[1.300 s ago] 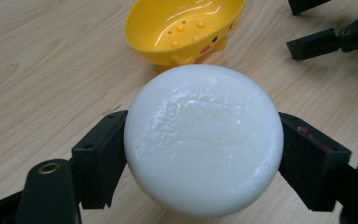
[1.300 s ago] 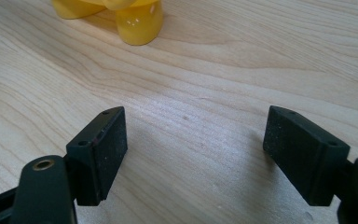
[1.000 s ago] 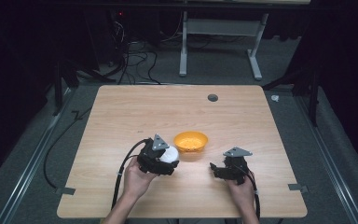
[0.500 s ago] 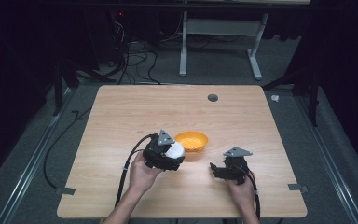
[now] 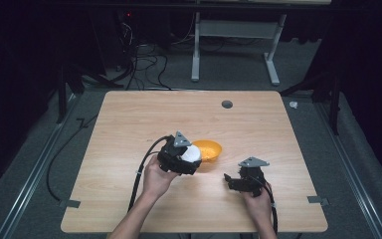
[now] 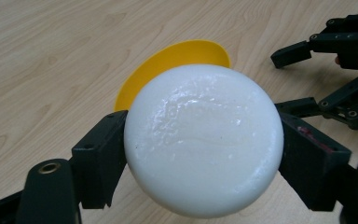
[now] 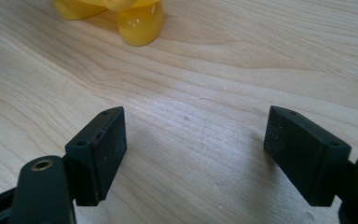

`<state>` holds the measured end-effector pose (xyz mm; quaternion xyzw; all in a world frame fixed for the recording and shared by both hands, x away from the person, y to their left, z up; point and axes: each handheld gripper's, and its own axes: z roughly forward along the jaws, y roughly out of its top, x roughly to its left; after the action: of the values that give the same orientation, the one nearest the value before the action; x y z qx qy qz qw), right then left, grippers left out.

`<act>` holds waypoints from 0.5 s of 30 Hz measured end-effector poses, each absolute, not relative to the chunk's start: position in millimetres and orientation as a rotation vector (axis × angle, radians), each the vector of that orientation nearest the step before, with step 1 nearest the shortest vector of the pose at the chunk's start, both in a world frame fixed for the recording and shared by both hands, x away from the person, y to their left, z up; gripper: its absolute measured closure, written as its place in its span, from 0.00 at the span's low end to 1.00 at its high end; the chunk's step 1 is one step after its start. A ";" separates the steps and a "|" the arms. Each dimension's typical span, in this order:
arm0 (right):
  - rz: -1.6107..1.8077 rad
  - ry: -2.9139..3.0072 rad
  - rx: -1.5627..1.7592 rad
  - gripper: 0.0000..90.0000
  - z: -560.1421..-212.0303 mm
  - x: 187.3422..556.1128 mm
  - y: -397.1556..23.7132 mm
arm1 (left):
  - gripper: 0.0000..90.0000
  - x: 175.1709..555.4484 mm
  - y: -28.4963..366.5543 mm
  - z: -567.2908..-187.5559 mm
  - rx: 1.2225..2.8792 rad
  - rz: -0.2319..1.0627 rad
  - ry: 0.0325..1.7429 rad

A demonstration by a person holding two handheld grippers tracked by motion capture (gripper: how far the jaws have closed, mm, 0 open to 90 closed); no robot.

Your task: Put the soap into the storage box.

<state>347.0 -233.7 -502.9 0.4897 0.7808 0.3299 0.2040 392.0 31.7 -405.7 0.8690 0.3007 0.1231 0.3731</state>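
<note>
The table carries one loose item, a yellow bowl, sitting just ahead of the left claw and up and to the left of the right claw, a short way off it.

Left claw: closed on a white bowl, one jaw against each side of it, the bowl's smooth rounded underside facing back along the jaws. In the high view the white bowl is carried off the table surface and touches or overlaps the near rim of the yellow bowl; in the left gripper view the yellow bowl shows directly behind the white one.

Change noted: over the last second the left claw has moved rightward with its load, from well short of the yellow bowl to right beside it. The yellow bowl has not shifted. The right claw has stayed where it was.

Right claw: spread wide, holding nothing, resting low over bare wood, with the foot of the yellow bowl ahead of it.

Assessment: the carry is nearly complete. The work appears to be nesting the white bowl in the yellow one; it is not yet seated or let go.
</note>
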 end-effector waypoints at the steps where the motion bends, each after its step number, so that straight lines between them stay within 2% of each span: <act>1: 0.920 2.178 1.366 0.25 -502.8 347.0 -233.6 | 0.26 392.6 30.7 -405.8 2.228 0.318 0.768; 15: 0.911 2.180 1.365 0.25 -502.7 346.9 -233.3 | 0.26 408.9 16.0 -405.9 2.223 0.301 0.758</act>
<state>346.9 -233.3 -502.7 0.4895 0.7821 0.3268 0.2048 408.9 16.0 -405.9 0.8695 0.2964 0.1179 0.3771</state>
